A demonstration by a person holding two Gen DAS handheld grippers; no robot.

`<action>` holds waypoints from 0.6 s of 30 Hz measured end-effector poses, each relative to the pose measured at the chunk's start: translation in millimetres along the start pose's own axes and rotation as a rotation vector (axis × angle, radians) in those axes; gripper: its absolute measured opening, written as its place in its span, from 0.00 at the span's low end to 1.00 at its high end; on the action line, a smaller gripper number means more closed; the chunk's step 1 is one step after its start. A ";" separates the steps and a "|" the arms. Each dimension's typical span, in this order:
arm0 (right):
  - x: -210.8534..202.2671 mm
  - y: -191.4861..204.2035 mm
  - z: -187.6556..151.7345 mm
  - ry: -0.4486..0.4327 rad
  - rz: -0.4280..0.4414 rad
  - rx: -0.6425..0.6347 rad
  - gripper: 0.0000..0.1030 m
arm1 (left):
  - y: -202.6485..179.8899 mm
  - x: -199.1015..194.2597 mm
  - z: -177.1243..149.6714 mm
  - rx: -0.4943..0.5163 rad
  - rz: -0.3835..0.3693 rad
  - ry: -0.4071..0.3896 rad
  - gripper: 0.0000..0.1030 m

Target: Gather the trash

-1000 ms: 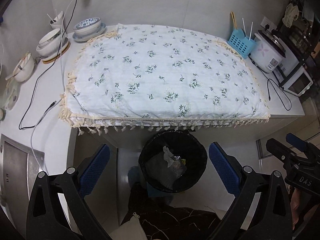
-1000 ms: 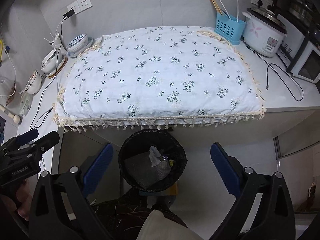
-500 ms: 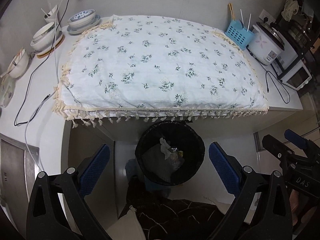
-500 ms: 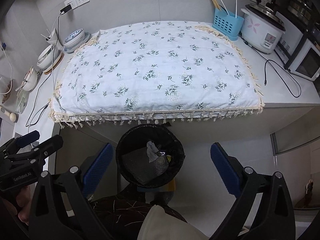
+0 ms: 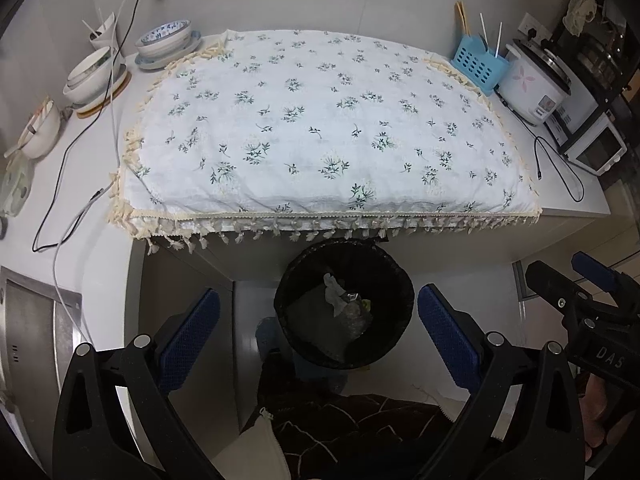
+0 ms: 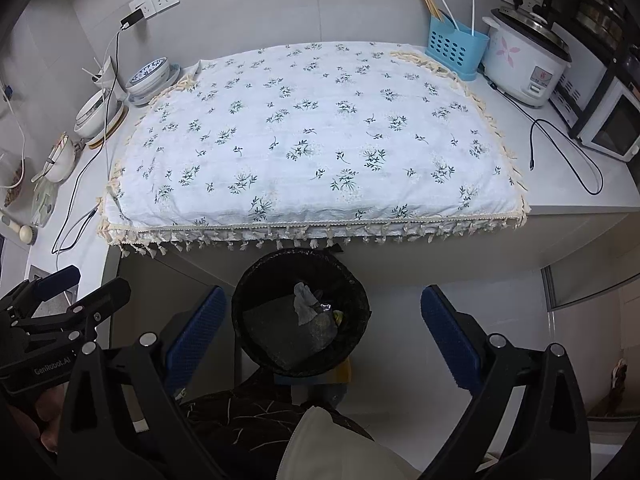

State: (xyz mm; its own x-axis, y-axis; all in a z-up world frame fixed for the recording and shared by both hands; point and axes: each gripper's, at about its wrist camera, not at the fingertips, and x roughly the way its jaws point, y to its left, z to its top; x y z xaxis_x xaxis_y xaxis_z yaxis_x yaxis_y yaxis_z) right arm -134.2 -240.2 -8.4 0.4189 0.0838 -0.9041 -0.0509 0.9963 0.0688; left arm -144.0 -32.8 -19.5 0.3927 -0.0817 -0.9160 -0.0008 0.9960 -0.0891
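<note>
A black-lined trash bin (image 5: 404, 292) stands on the floor below the counter's front edge, also in the right wrist view (image 6: 360, 296). Crumpled tissue (image 5: 334, 292) and other trash lie inside it, and the tissue shows in the right wrist view too (image 6: 304, 304). My left gripper (image 5: 318, 338) is open and empty above the bin. My right gripper (image 6: 322, 340) is open and empty above it too. A floral white cloth (image 5: 320, 128) covers the counter and nothing lies on it.
Bowls (image 5: 164, 42) and cables lie on the counter's left. A blue utensil holder (image 5: 478, 66), rice cooker (image 5: 534, 84) and microwave (image 5: 596, 148) stand at the right. A sink (image 5: 24, 340) is at the left. The person's legs are below.
Both grippers stayed open and empty over the bin. The views shifted slightly, tilting down and then back up; nothing on the counter moved.
</note>
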 end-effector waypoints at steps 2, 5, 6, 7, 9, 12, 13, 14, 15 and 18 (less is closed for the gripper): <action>1.4 0.5 -0.4 0.003 -0.001 0.003 0.91 | 0.1 0.1 -1.2 0.000 0.002 0.002 0.94; 2.1 0.5 -2.0 0.004 0.001 0.006 0.91 | 2.1 0.6 -2.6 -0.009 0.004 0.007 0.94; 1.9 0.9 -2.1 0.003 -0.001 0.006 0.91 | 2.8 1.2 -3.3 -0.012 0.004 0.011 0.94; 1.7 0.9 -2.2 0.002 -0.003 0.005 0.91 | 3.6 1.4 -4.1 -0.016 0.004 0.014 0.94; 2.1 1.1 -2.5 0.001 -0.003 0.002 0.91 | 5.5 1.4 -5.6 -0.023 0.006 0.016 0.94; 2.7 2.1 -2.9 0.003 -0.004 0.005 0.91 | 6.8 0.1 -6.9 -0.032 0.009 0.014 0.94; 3.0 2.4 -3.6 0.005 -0.004 0.005 0.91 | 7.0 -0.3 -7.0 -0.033 0.011 0.013 0.94; 3.6 2.9 -3.8 0.006 -0.004 0.004 0.91 | 7.4 0.0 -6.8 -0.032 0.012 0.015 0.94; 3.6 2.2 -4.1 0.005 -0.004 0.003 0.91 | 7.1 0.3 -6.5 -0.032 0.011 0.016 0.94; 3.5 1.5 -4.8 0.004 -0.005 0.001 0.91 | 5.8 -0.2 -6.7 -0.026 0.013 0.016 0.94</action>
State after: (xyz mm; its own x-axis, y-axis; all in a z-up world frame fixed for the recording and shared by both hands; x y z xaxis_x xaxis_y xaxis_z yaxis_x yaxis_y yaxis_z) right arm -137.2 -238.5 -13.5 0.4154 0.0787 -0.9062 -0.0480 0.9968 0.0645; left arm -150.2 -27.3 -22.5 0.3776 -0.0696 -0.9233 -0.0296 0.9958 -0.0872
